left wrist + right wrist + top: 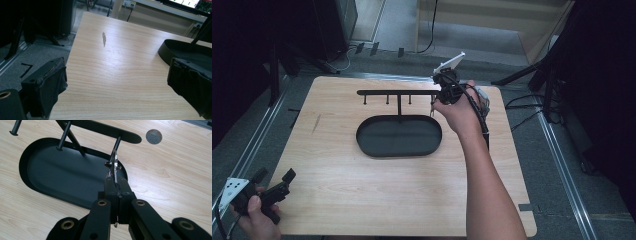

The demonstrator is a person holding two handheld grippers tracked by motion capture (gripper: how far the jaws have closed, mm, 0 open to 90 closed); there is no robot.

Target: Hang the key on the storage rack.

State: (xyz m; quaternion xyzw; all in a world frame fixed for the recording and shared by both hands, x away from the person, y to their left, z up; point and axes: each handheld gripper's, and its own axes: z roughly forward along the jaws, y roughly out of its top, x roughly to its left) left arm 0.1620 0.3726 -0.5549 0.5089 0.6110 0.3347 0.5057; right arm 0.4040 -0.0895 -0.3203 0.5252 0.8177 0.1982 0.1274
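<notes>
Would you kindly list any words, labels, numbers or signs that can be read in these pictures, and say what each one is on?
None can be read.
The screen at the top right of the left gripper view shows small marks, too blurred to read.
The black stand, table and both grippers carry no visible lettering.

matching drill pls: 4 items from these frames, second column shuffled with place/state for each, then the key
Column 1
1. left hand-held gripper
2. right hand-held gripper
3. oval black tray
4. key ring

Column 2
A. at the rack's end peg
B. jaws apart, near table corner, holding nothing
C. middle of the wooden table, under the rack
D. jaws shut on a thin metal piece

Pairs: 1-B, 2-D, 3-C, 4-A
</notes>
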